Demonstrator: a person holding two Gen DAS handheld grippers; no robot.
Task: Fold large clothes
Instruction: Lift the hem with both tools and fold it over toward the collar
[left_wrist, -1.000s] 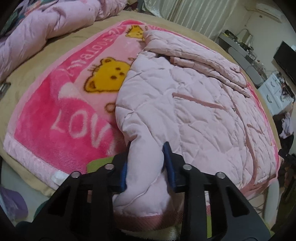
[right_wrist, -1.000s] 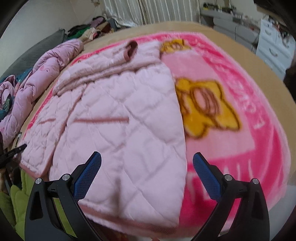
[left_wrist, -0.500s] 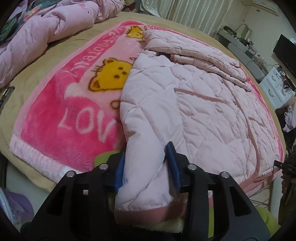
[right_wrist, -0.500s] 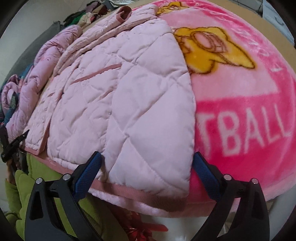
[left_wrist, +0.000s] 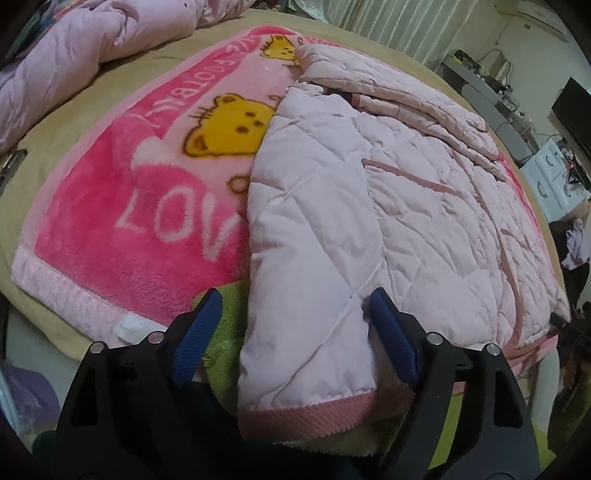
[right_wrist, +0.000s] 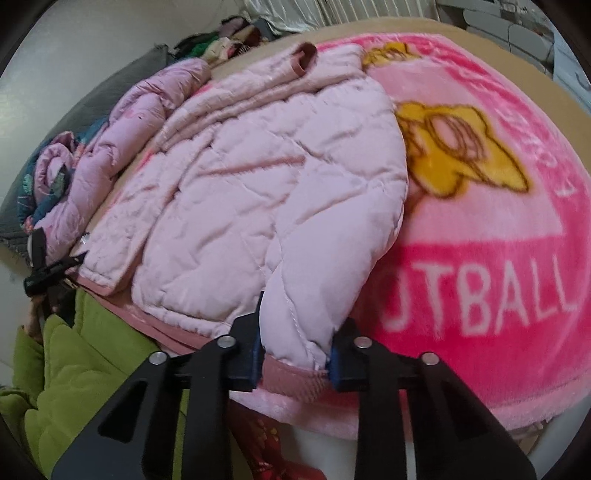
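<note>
Jacket (left_wrist: 388, 206), pale pink, quilted, lies flat on the pink blanket (left_wrist: 122, 206) on the bed (left_wrist: 62, 122). In the left view it fills the field from 12 to 4 o'clock; its sleeve is folded across the top.

Left tool (left_wrist: 295, 332): jaws apart and opening. The jacket's hem corner lies between the blue pads (left_wrist: 197, 328); the left pad stands clear of the cloth, the right pad sits against its edge. No clamp.

Right tool (right_wrist: 295, 354): jaws closing, pads pressed on the other hem corner, cloth bunched between them. In the right view the jacket runs from the tool toward 11 o'clock.

Green cloth (right_wrist: 74, 369) below the hem at 8 o'clock in the right view. Pink quilt (left_wrist: 74, 55) heaped at 10 o'clock in the left view.
</note>
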